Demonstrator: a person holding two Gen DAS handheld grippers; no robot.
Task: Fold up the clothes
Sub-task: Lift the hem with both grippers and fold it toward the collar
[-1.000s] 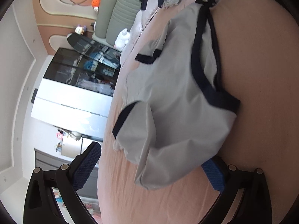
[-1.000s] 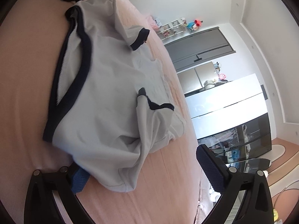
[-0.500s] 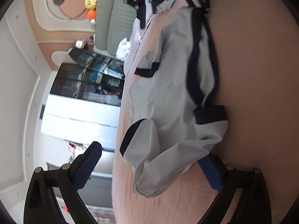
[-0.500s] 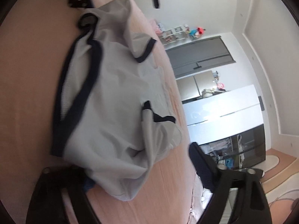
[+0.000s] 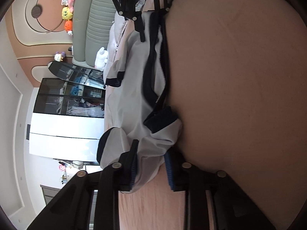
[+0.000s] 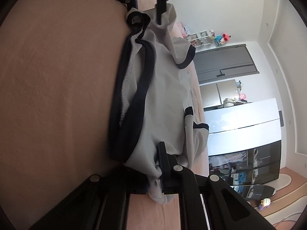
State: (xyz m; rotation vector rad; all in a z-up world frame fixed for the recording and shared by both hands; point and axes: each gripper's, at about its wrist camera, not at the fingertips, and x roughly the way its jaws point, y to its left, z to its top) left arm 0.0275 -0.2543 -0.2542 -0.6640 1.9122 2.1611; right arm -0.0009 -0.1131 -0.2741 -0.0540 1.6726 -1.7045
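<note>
Grey shirt [image 5: 132,103], 1, on pink bed [image 5: 239,76]; 2 grippers' jaws clamping it.

Both tongs [image 5: 150,164] [image 6: 153,169] newly clamped on shirt [image 5: 134,103].

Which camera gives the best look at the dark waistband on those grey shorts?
The right wrist view: the waistband runs nearly whole down the frame, stitching visible. The left wrist view shows the waistband narrower, shadowed and bunched. In both, grey shorts lie on the pink bed.
</note>
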